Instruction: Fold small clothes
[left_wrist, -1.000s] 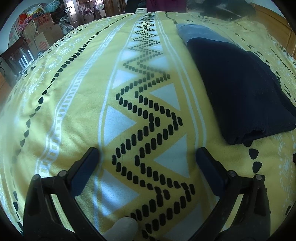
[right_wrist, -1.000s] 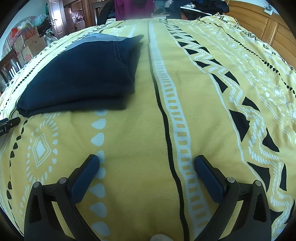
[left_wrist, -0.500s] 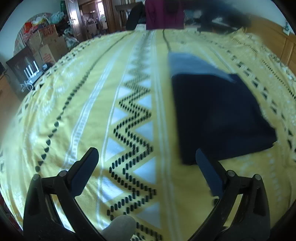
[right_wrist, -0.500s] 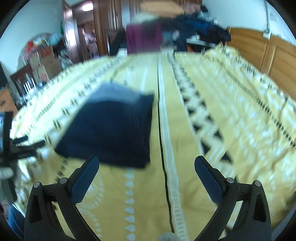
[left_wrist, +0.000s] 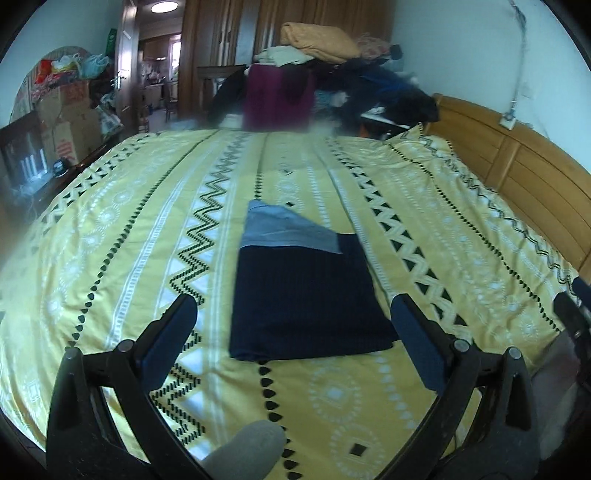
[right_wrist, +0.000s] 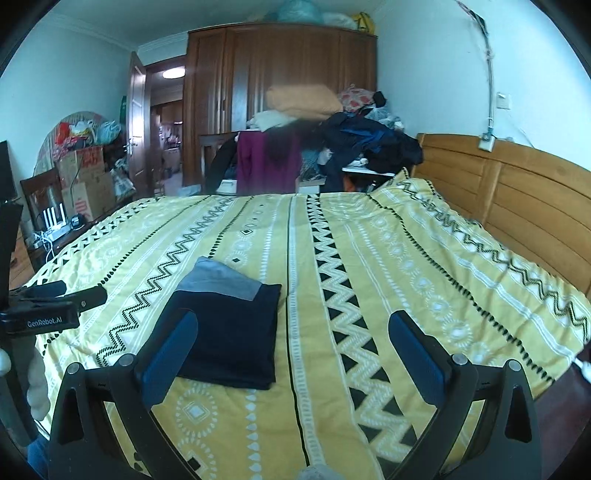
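A folded dark navy garment (left_wrist: 301, 295) with a grey band (left_wrist: 284, 230) at its far end lies flat on the yellow patterned bedspread (left_wrist: 129, 236). In the right wrist view the garment (right_wrist: 232, 332) lies left of centre on the bedspread (right_wrist: 406, 280). My left gripper (left_wrist: 293, 332) is open and empty, held above the bed on the near side of the garment. My right gripper (right_wrist: 293, 336) is open and empty, held above the bed with its left finger in front of the garment's near left corner. The left gripper also shows at the left edge of the right wrist view (right_wrist: 48, 306).
A wooden headboard (right_wrist: 509, 192) runs along the bed's right side. A pile of clothes and bedding (right_wrist: 332, 125) stands beyond the far edge, before a brown wardrobe (right_wrist: 280, 74). Cardboard boxes (right_wrist: 85, 177) and an open door (right_wrist: 138, 122) are at the left.
Both grippers have lifted up and pulled back from the bed, so the whole bed and room now show. The folded garment lies where it was. Both grippers stay open.
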